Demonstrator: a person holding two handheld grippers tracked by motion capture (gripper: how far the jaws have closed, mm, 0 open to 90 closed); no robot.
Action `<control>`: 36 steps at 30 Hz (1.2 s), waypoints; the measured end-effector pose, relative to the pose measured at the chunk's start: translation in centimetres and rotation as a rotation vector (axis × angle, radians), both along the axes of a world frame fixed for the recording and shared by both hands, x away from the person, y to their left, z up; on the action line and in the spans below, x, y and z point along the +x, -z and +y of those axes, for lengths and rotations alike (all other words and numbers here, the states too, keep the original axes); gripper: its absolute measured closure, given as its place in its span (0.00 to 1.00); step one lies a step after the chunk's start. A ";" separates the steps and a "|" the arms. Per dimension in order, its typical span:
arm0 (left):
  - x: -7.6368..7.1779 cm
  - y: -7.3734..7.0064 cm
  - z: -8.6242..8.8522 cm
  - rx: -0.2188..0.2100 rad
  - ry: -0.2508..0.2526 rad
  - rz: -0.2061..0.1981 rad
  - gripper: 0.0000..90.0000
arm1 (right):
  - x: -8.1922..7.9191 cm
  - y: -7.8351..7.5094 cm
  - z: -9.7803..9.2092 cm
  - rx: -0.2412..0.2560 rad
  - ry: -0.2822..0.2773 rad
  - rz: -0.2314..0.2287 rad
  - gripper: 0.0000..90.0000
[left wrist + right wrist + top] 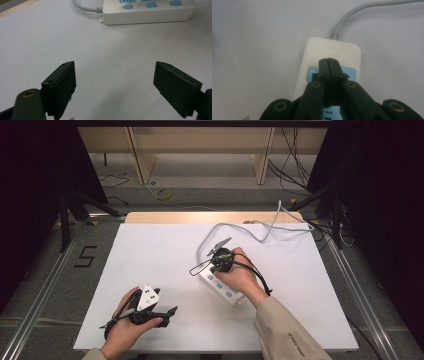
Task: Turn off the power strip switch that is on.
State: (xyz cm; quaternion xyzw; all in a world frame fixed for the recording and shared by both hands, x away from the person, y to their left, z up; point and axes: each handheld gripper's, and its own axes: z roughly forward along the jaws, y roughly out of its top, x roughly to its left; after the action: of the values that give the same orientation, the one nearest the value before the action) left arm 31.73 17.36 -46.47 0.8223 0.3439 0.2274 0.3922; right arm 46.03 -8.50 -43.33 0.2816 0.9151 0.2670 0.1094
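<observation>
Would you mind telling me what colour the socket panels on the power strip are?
Light blue, set in a white power strip; the right gripper view shows this best.

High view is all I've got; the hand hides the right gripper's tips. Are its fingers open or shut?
Observer: Shut; the right gripper has its fingers pressed together, nothing between them.
Operator: Where on the strip?
Observer: Over the blue socket panel nearest the cable end of the power strip.
Operator: And the left?
Observer: The left gripper is wide open and empty, above bare table.
</observation>
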 end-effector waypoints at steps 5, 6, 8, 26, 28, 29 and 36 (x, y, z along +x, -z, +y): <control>0.0 0.0 0.0 0.001 0.001 0.000 0.20 | 0.1 0.1 0.2 -0.002 -0.005 0.020 1.00; 0.0 0.0 0.0 0.001 0.002 0.000 0.20 | 0.0 0.1 0.4 0.001 0.006 0.035 1.00; 0.0 0.0 0.0 0.001 0.001 0.000 0.20 | 0.1 0.2 0.4 -0.006 -0.006 0.034 1.00; 0.0 0.0 0.0 0.000 0.002 -0.002 0.20 | 0.3 0.4 1.4 -0.030 -0.015 0.070 1.00; 0.0 0.0 0.0 0.000 0.002 -0.002 0.20 | 0.3 0.4 1.6 -0.031 -0.008 0.078 1.00; 0.0 0.0 0.0 0.000 0.002 -0.002 0.20 | 0.4 0.4 1.7 -0.037 -0.013 0.077 1.00; 0.0 0.0 0.0 0.000 0.003 -0.002 0.20 | 0.5 0.5 1.9 -0.059 -0.017 0.095 1.00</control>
State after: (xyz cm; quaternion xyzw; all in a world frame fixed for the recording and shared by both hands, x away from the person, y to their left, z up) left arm 31.75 17.37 -46.45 0.8226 0.3423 0.2279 0.3927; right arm 46.55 -6.61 -43.85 0.2828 0.9291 0.2273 0.0720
